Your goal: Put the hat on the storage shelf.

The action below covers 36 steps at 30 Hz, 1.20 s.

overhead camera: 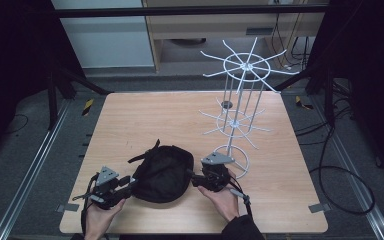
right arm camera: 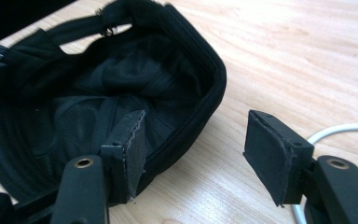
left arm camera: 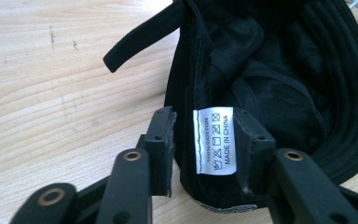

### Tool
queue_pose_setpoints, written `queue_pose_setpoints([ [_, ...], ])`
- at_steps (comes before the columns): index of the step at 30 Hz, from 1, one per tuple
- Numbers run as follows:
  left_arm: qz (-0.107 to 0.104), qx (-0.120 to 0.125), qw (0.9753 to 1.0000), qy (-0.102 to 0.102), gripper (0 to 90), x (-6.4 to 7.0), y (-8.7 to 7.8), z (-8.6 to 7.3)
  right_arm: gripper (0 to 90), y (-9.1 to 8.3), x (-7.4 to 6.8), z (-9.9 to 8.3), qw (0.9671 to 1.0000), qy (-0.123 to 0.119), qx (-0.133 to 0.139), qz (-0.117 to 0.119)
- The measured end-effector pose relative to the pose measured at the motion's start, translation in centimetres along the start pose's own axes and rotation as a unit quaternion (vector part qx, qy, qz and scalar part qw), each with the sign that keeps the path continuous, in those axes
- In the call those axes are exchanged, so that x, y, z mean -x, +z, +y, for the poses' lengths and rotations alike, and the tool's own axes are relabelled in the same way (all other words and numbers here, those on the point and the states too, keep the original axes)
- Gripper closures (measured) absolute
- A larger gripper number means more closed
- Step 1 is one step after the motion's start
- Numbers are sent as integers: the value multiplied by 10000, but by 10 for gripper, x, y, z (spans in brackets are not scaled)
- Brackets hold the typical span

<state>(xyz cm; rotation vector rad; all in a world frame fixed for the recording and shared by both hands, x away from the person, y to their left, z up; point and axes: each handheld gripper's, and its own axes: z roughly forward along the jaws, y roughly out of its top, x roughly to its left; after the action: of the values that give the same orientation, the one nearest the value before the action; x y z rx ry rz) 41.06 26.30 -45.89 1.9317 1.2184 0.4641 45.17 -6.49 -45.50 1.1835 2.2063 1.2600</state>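
A black cap (overhead camera: 161,173) lies upside down on the wooden table (overhead camera: 145,115), near the front edge, between the two grippers. Its open side faces up like a little bowl, and I can see soft dark cloth and seams inside. A white tag (left arm camera: 215,140) is sewn to the inner rim. A thin strap (left arm camera: 142,36) sticks out from the back of the cap.

The left gripper (left arm camera: 206,140) has its jaws partly open with the cap's rim and the tag between them; I cannot tell if they squeeze it yet. The right gripper (right arm camera: 196,154) has its jaws wide. One jaw is over the inside of the cap and the other is outside, over bare wood.

A white wire rack (overhead camera: 240,107) with thin spokes stands on the table behind the right gripper.
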Motion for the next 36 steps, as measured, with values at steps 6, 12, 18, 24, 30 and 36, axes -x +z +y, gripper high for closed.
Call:
queue_pose_setpoints([
  [6,-42,-180,9998,-39,752,-3,3,-2,388,14,-1,-5,9999,34,-165,12],
  [12,-30,-238,9997,-6,789,-2,4,-2,447,25,-4,-12,9989,209,-345,217],
  [18,-22,-267,9996,5,796,-2,6,-2,633,29,-8,-13,9984,175,-417,342],
  [24,-60,-244,9997,32,802,2,6,-2,813,24,-10,-10,9983,273,-277,438],
  [30,-38,-260,9996,140,803,10,13,1,834,7,-12,1,9992,40,168,369],
  [36,-32,-278,9995,112,804,13,25,6,837,-14,-19,14,9962,-479,619,381],
])
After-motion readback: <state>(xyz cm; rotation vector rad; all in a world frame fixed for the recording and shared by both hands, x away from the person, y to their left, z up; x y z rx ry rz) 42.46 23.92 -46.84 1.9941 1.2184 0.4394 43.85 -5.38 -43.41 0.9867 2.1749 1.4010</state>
